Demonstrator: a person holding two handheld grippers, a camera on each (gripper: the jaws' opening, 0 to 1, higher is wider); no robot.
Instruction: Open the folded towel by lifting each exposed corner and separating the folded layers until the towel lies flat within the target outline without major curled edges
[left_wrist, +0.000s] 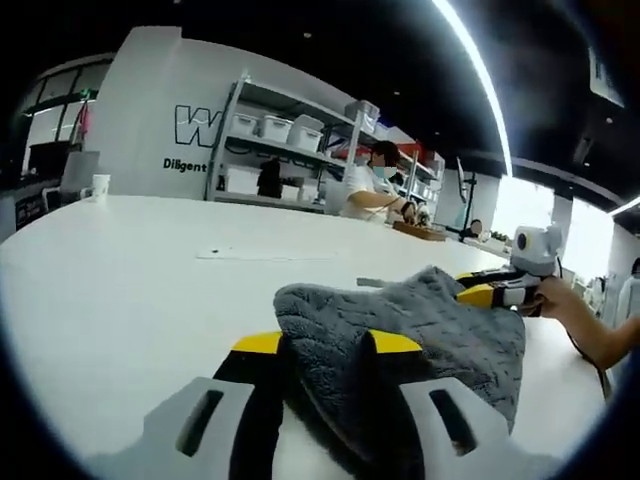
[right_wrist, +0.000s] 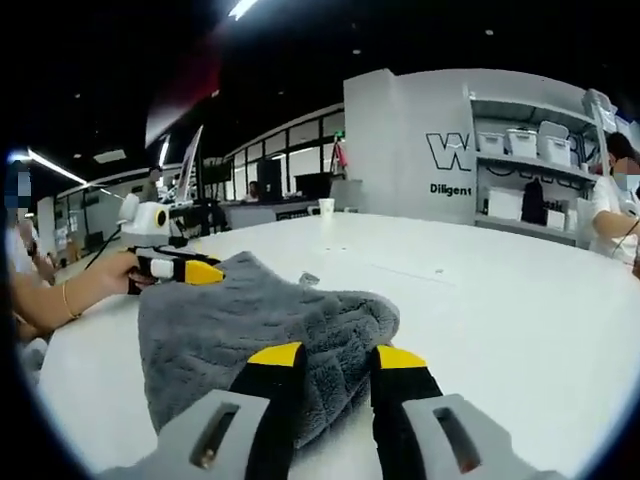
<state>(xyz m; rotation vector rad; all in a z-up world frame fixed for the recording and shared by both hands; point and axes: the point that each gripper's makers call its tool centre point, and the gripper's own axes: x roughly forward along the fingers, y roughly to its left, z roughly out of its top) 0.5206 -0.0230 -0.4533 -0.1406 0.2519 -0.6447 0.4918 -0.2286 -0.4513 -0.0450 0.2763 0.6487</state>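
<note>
Both grippers, left gripper (left_wrist: 325, 350) and right gripper (right_wrist: 335, 362), clamped the grey towel (right_wrist: 250, 330) at 6 o'clock on the white table (right_wrist: 500, 300).

Grey towel held at two sides on the white table

We see our right gripper (right_wrist: 335, 362) with its yellow-tipped jaws closed on the near fold of the grey towel (right_wrist: 250, 335), and the left gripper (right_wrist: 205, 270), held by a hand (right_wrist: 110, 275), touches the towel's far edge on the white table (right_wrist: 500, 320).
</note>
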